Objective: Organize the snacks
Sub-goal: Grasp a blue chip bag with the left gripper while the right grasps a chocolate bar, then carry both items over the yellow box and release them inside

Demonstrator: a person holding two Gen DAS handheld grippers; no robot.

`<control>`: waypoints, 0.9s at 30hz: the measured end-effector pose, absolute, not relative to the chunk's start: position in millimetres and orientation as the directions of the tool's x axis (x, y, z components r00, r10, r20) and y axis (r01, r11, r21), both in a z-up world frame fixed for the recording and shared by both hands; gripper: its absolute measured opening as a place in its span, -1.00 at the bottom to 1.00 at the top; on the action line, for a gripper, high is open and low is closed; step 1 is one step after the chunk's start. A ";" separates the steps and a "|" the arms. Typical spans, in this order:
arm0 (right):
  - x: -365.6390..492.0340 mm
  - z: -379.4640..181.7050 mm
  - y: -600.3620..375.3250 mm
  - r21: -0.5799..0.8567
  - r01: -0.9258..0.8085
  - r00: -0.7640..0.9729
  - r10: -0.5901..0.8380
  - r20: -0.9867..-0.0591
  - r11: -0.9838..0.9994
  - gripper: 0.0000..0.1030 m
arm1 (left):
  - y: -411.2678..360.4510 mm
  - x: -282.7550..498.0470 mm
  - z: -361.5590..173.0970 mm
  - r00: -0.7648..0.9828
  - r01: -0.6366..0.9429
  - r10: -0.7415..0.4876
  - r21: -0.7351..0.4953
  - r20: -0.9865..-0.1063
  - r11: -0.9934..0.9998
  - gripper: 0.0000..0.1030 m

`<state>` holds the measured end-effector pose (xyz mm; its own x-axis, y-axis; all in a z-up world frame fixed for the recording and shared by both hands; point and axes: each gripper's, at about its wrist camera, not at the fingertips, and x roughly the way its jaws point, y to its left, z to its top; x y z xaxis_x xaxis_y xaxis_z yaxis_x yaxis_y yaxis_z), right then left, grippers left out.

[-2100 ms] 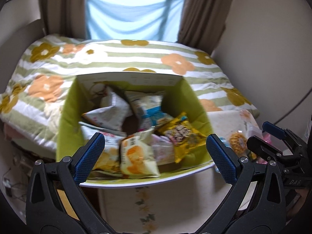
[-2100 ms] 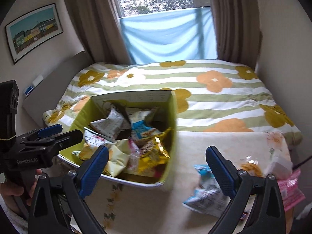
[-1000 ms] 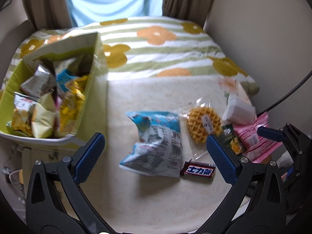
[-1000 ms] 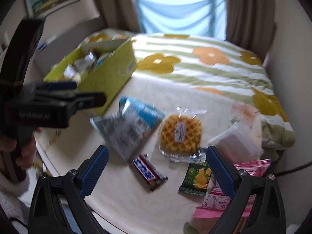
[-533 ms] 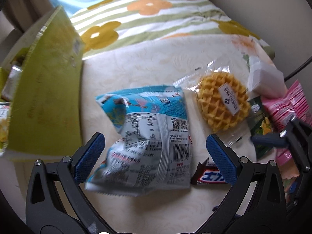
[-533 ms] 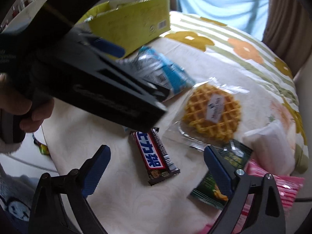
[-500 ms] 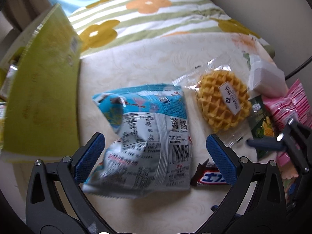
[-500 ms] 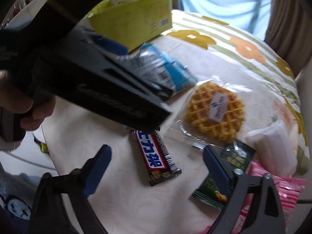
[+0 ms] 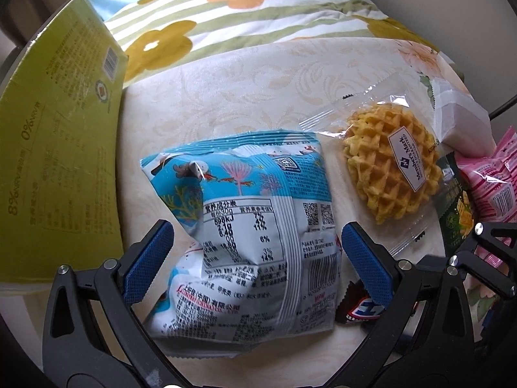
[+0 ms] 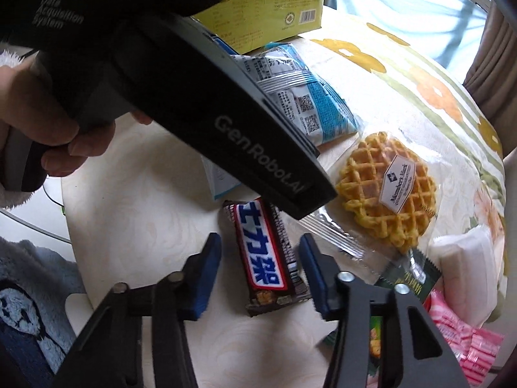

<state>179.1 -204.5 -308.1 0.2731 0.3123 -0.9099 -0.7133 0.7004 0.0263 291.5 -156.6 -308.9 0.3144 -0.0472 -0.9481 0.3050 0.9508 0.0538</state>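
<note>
Here the chocolate bar [image 10: 263,255] lies between the closing, untouching right tongs [image 10: 260,270].

"Member's Mark" on waffle label [image 9: 407,163]; "GenRobot.AI" on left tool [image 10: 258,155]

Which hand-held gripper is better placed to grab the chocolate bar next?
Right. The right hand-held gripper already straddles the chocolate bar, its jaws just closing in. The left hand-held gripper sits around the blue bag.
</note>
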 end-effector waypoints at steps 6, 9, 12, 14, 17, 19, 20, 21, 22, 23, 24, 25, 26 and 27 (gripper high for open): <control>176.1 -307.1 -202.0 -0.006 -0.734 0.282 0.297 -0.912 0.679 -0.47 | -156.2 294.9 -313.1 0.303 0.311 -0.041 0.058 -0.952 0.949 1.00; 173.0 -306.0 -201.5 -0.004 -0.730 0.283 0.297 -0.912 0.684 -0.49 | -154.3 297.4 -317.0 0.290 0.309 -0.050 0.045 -0.956 0.950 0.95; 172.8 -306.2 -202.6 0.006 -0.720 0.282 0.300 -0.911 0.694 -0.49 | -153.8 297.1 -320.2 0.276 0.317 -0.075 0.017 -0.958 0.948 0.79; 174.1 -306.0 -203.7 0.006 -0.720 0.281 0.299 -0.912 0.694 -0.49 | -154.9 295.4 -319.7 0.282 0.324 -0.079 0.017 -0.956 0.946 0.75; 173.6 -305.5 -204.5 0.005 -0.723 0.279 0.298 -0.913 0.691 -0.49 | -155.4 294.3 -318.9 0.282 0.329 -0.087 0.011 -0.955 0.944 0.66; 176.1 -306.0 -204.8 0.006 -0.722 0.278 0.298 -0.913 0.692 -0.49 | -154.9 293.2 -316.6 0.289 0.330 -0.089 0.012 -0.953 0.944 0.47; 177.7 -306.3 -204.4 0.006 -0.721 0.278 0.297 -0.914 0.693 -0.49 | -155.3 292.3 -315.4 0.288 0.332 -0.091 0.010 -0.953 0.943 0.41; 177.6 -306.3 -205.0 0.006 -0.720 0.278 0.297 -0.913 0.694 -0.49 | -155.8 290.7 -314.2 0.289 0.335 -0.087 0.015 -0.953 0.942 0.40; 178.9 -306.7 -204.6 0.006 -0.717 0.280 0.296 -0.913 0.697 -0.49 | -156.5 289.2 -313.2 0.293 0.339 -0.085 0.020 -0.952 0.941 0.36; 179.4 -306.7 -205.0 0.009 -0.714 0.280 0.298 -0.913 0.700 -0.49 | -157.5 287.7 -312.4 0.300 0.342 -0.081 0.028 -0.951 0.939 0.33; 181.5 -306.8 -204.8 0.013 -0.710 0.280 0.298 -0.913 0.704 -0.49 | -158.1 286.4 -311.5 0.304 0.345 -0.078 0.033 -0.949 0.938 0.31; 181.7 -306.5 -205.6 0.014 -0.707 0.280 0.298 -0.912 0.707 -0.49 | -158.6 284.8 -309.7 0.310 0.345 -0.074 0.040 -0.948 0.938 0.27; 180.8 -305.9 -206.5 0.015 -0.704 0.282 0.298 -0.912 0.710 -0.49 | -158.9 283.3 -307.5 0.313 0.345 -0.072 0.043 -0.947 0.938 0.24; 181.2 -304.9 -207.3 0.016 -0.700 0.284 0.299 -0.911 0.714 -0.49 | -158.7 282.5 -305.9 0.312 0.343 -0.075 0.039 -0.947 0.938 0.24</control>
